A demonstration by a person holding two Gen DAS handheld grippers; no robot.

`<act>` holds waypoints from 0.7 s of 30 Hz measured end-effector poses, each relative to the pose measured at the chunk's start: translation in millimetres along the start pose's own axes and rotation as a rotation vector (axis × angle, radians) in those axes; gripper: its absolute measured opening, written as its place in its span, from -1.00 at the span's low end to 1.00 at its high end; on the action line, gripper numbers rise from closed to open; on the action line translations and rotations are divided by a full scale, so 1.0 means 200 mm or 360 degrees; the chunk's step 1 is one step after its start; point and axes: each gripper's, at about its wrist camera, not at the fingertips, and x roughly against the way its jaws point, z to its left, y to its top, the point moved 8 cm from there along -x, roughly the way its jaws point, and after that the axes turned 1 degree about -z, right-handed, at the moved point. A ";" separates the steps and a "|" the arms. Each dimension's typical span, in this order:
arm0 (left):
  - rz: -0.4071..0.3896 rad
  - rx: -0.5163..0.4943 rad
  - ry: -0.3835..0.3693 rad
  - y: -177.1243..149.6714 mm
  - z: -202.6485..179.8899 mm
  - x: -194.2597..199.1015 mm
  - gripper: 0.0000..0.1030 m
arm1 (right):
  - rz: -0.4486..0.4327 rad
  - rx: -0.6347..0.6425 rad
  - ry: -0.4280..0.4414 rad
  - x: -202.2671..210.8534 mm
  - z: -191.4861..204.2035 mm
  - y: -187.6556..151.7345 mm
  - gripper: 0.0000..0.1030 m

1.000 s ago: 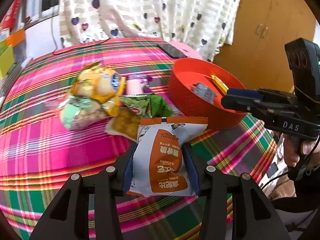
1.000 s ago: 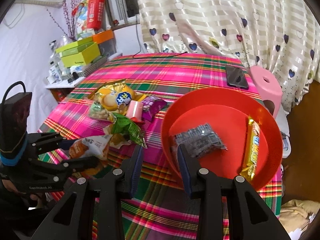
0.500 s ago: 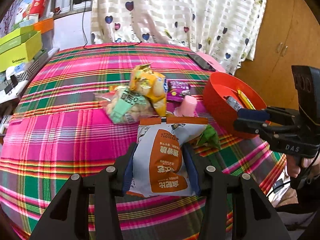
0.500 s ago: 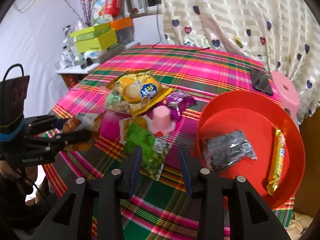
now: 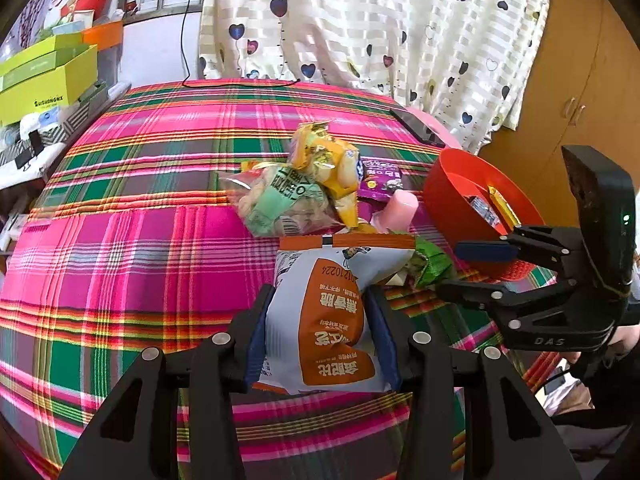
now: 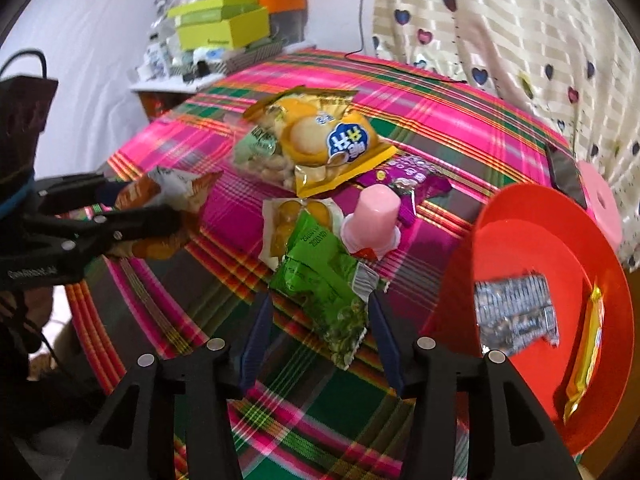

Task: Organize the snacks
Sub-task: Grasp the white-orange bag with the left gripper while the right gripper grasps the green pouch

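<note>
My left gripper [image 5: 320, 312] is shut on an orange and white snack bag [image 5: 332, 316], held above the plaid table; both show in the right wrist view, gripper [image 6: 132, 204] and bag [image 6: 172, 188]. My right gripper [image 6: 320, 308] is open, its fingers either side of a green snack packet [image 6: 320, 280] on the table; it also shows in the left wrist view [image 5: 464, 268]. A red bowl [image 6: 520, 240] at right holds a silver packet [image 6: 516, 312] and a yellow bar [image 6: 588, 352]. A yellow bag [image 6: 324, 140], pink jelly cup [image 6: 374, 216] and purple packet [image 6: 416, 176] lie beyond.
A pale green snack bag [image 5: 280, 200] lies under the yellow one. A phone [image 6: 566, 176] on a pink stool [image 6: 604, 200] stands past the bowl. Green boxes [image 6: 220, 24] stack on a side shelf at far left. A heart-print curtain [image 5: 380, 28] hangs behind.
My right gripper moved left from the bowl's rim to the green packet and now straddles it. My left gripper, still holding the bag, swung left away from the bowl.
</note>
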 end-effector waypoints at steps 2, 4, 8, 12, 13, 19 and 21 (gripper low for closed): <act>0.0000 0.0011 -0.0002 0.00 0.02 0.00 -0.08 | 0.0020 0.0051 -0.0020 -0.03 0.01 0.01 -0.07; 0.0000 0.0022 -0.0002 -0.01 0.03 0.00 -0.08 | 0.0038 0.0109 -0.0045 -0.06 0.02 0.01 -0.07; 0.0004 0.0040 -0.0005 -0.02 0.05 -0.01 -0.08 | 0.0073 0.0177 -0.0074 -0.12 0.02 0.02 -0.06; 0.0008 0.0056 -0.0010 -0.02 0.06 -0.02 -0.08 | 0.0058 0.0203 -0.0100 -0.14 0.02 0.03 -0.28; 0.0008 0.0061 -0.0012 -0.02 0.06 -0.02 -0.08 | 0.0053 0.0197 -0.0106 -0.14 0.01 0.03 -0.35; -0.0002 0.0065 -0.0023 -0.02 0.05 -0.01 -0.08 | -0.0014 0.0132 -0.0114 -0.08 -0.02 0.05 -0.53; -0.0008 0.0064 -0.0025 -0.01 0.04 0.00 -0.08 | -0.0043 0.0107 -0.0099 -0.05 -0.02 0.05 -0.54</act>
